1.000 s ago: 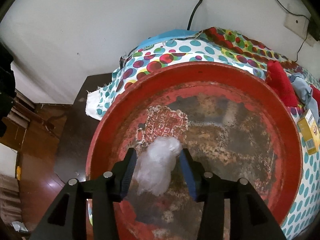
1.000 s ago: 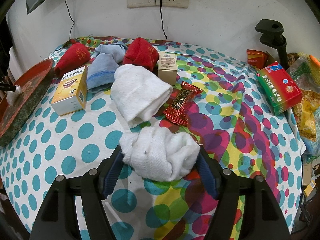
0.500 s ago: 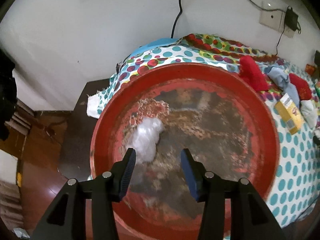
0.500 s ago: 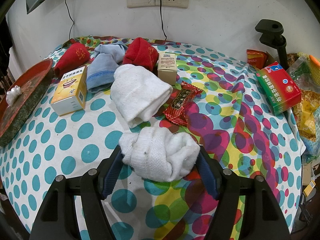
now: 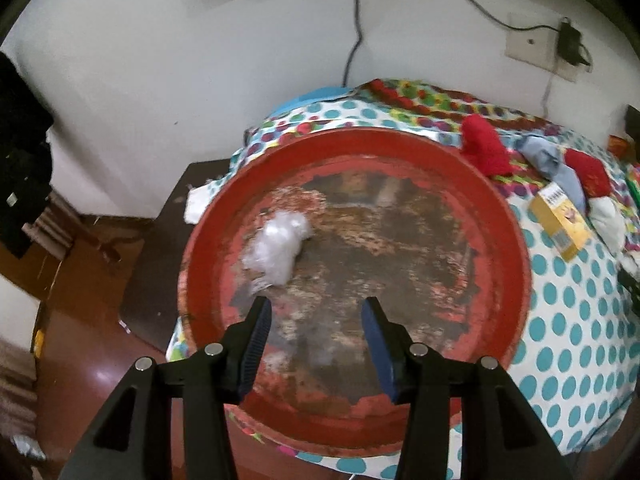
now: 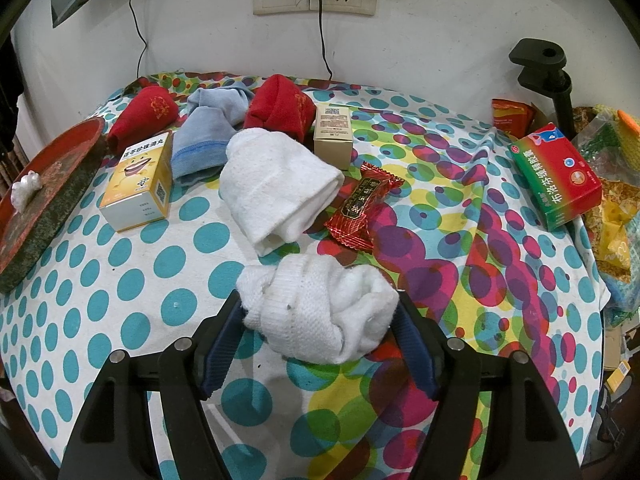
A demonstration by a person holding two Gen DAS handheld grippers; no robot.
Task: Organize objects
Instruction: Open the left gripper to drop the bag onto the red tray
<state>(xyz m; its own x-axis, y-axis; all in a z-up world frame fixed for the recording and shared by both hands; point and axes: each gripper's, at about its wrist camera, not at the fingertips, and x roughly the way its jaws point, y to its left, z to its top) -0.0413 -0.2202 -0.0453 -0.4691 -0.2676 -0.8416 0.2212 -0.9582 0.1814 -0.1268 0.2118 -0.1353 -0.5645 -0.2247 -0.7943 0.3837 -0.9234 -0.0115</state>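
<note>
A worn red round tray [image 5: 360, 136] sits at the left end of the dotted tablecloth. A crumpled wad of clear plastic [image 5: 280, 244] lies in its left half. My left gripper [image 5: 316, 308] hovers open over the tray's near part, with the wad ahead and to the left and nothing between its fingers. In the right wrist view the same tray [image 6: 52, 184] and wad [image 6: 26, 188] show at far left. My right gripper [image 6: 319, 300] is shut on a white balled sock [image 6: 320, 312], low over the cloth; both pads touch its sides.
On the cloth lie a yellow box [image 6: 138, 184], a blue sock [image 6: 208, 128], two red socks [image 6: 144, 116] [image 6: 280, 106], a folded white sock [image 6: 276, 184], a beige box [image 6: 333, 136], a red candy packet [image 6: 362, 204] and a red-green box [image 6: 556, 176]. A black clamp stand [image 6: 548, 68] rises at the right.
The left gripper, which had the plastic wad between its fingers, has drawn back and up; the wad now lies free in the tray. The right gripper and its sock have not moved.
</note>
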